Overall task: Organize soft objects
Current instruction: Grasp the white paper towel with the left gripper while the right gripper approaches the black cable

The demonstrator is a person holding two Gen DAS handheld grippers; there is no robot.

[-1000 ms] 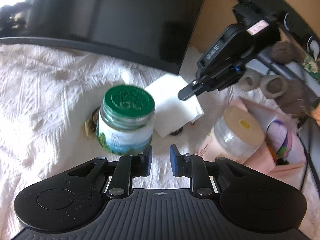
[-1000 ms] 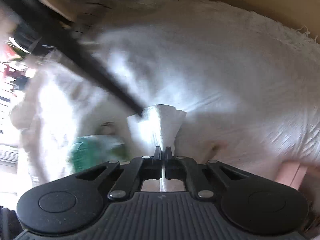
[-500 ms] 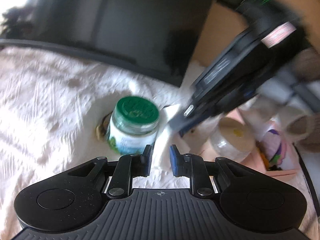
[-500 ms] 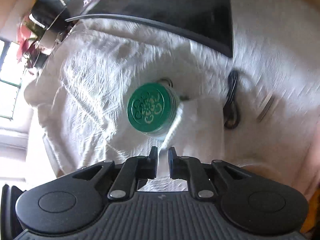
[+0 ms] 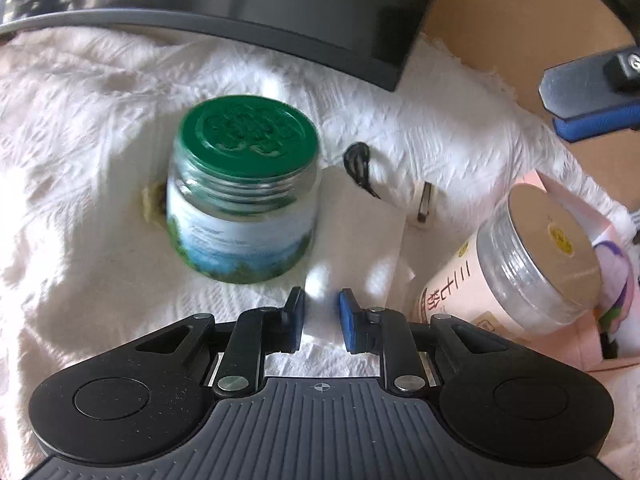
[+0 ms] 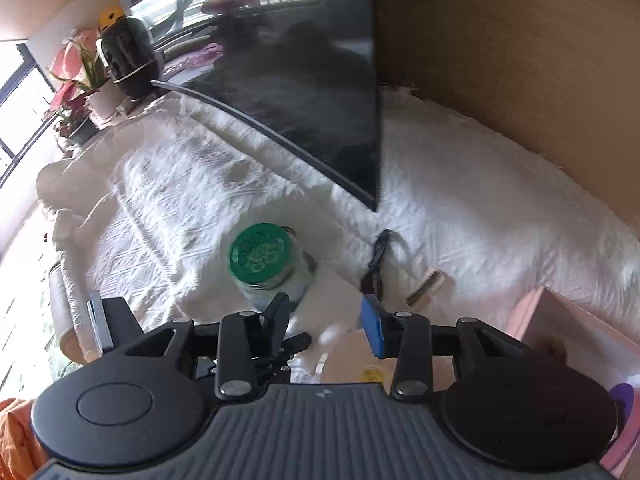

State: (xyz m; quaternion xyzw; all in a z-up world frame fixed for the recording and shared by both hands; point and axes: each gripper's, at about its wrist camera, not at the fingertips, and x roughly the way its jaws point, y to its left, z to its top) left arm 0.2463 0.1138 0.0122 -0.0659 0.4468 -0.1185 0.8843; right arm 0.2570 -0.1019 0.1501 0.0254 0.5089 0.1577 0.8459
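Note:
A folded white tissue (image 5: 360, 236) lies flat on the white cloth, right beside a green-lidded glass jar (image 5: 244, 200). My left gripper (image 5: 322, 320) hangs low over the tissue's near edge, its blue pads apart with nothing pressed between them. One finger of my right gripper (image 5: 592, 92) shows at the upper right, well above the cloth. In the right wrist view my right gripper (image 6: 326, 320) has its jaws opening, with nothing between them. The tissue (image 6: 332, 308) lies below it next to the jar (image 6: 264, 260).
A black screen (image 5: 280, 8) stands behind the jar. A black hair tie (image 5: 358, 164) and a small metal clip (image 5: 426, 200) lie beyond the tissue. A pink jar with a tan lid (image 5: 540, 248) and a pink box (image 6: 560, 320) sit to the right. Potted plants (image 6: 80, 92) stand far left.
My right gripper was shut on the tissue, brought it down beside the jar, let it go and lifted away. My left gripper moved closer and lower toward the jar and tissue.

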